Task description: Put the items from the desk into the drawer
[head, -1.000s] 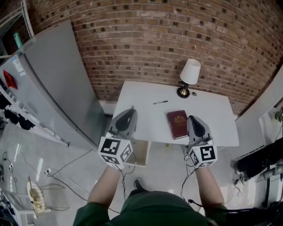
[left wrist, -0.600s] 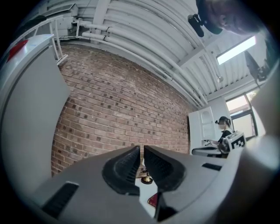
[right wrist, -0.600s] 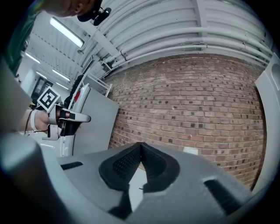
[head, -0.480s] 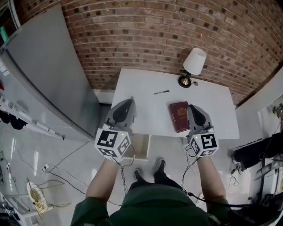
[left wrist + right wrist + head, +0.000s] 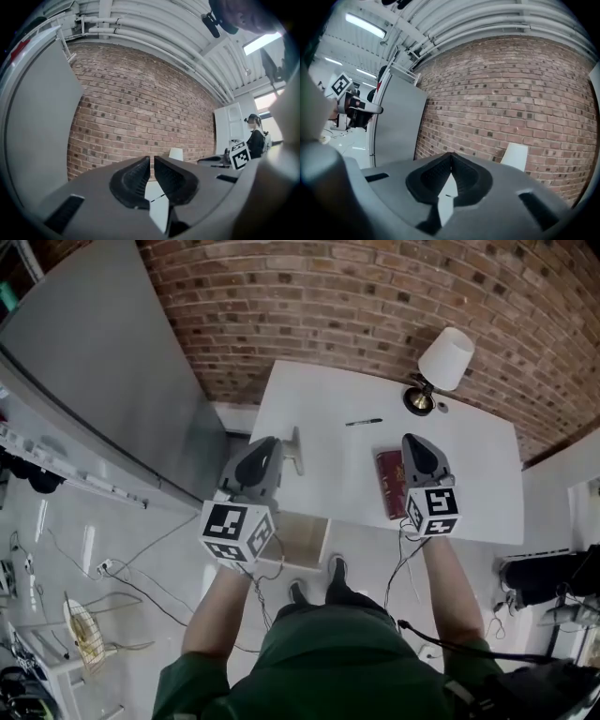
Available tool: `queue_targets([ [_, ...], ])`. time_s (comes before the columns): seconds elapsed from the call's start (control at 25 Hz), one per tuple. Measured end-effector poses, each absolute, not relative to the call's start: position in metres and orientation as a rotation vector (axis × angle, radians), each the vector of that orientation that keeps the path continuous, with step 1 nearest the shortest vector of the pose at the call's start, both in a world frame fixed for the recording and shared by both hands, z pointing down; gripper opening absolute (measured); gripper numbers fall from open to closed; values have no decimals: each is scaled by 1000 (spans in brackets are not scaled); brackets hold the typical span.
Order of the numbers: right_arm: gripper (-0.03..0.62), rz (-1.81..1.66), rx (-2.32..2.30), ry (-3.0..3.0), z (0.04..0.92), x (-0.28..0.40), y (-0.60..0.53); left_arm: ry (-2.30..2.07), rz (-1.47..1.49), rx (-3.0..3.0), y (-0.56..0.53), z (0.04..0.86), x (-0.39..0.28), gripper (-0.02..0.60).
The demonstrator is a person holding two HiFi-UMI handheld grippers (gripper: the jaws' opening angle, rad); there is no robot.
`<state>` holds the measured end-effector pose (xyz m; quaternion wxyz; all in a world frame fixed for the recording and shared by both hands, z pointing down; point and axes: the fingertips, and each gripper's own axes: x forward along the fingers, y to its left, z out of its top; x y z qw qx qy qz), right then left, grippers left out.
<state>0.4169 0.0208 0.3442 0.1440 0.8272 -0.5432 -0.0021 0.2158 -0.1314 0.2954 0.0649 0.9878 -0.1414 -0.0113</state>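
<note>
White desk [image 5: 309,418] against brick wall [image 5: 328,296]: red book [image 5: 388,486] laid near front edge by right gripper [image 5: 413,440], fingers pressed together; left gripper [image 5: 266,442] fingers held slightly apart, empty.

Desk [image 5: 319,399]: white, rectangular, top mostly bare.
Book [image 5: 387,488]: dark red, closed, lying flat with its long side running from the near edge to the far edge; it sits right of the middle, close to the near edge (its right part is covered).
Pen [image 5: 364,422]: thin, dark, flat, roughly along the far edge, beyond the book and apart from it.
Drawer [image 5: 305,538]: pale wood-coloured box showing below the near edge towards the left corner (likely the drawer, not certain).
</note>
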Motion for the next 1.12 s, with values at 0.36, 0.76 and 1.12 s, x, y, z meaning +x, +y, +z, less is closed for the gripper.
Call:
queue_targets([
  [0.36,63,122,2069,-1606,423,491,-27,-552,27,2947,-161,317,251,26],
  [0.76,75,263,1522,-1754,524,519,-73,-691,133,2889,-181,349,262,26],
  [1.12,81,346,1271,-1653,615,547,-102,-829,238,2813,-192,381,237,26],
])
